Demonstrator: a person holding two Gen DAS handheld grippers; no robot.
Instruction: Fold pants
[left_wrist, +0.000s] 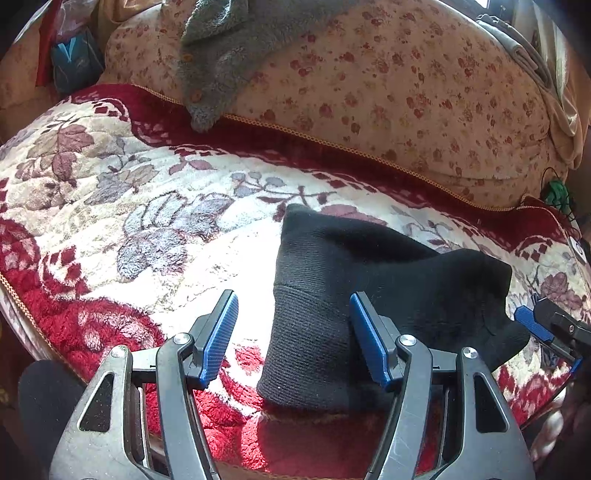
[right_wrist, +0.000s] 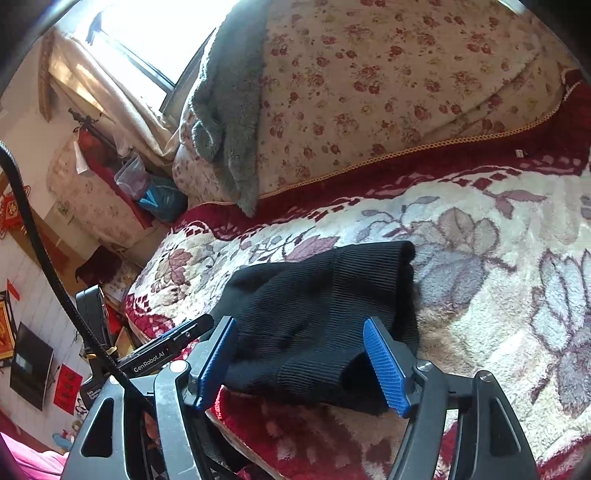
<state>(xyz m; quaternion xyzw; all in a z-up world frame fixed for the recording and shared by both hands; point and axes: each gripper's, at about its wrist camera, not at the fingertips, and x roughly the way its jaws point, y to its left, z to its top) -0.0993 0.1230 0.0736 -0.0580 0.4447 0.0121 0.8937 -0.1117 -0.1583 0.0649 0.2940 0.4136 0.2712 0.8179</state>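
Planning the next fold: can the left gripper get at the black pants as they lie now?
Probably yes. The left gripper is open, right over the near edge of the black pants, nothing between; the right gripper stands open alongside.

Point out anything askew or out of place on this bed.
The black pants lie in an uneven bundle with one corner jutting out, not squared. A grey fleece garment hangs crookedly over the floral cushion.
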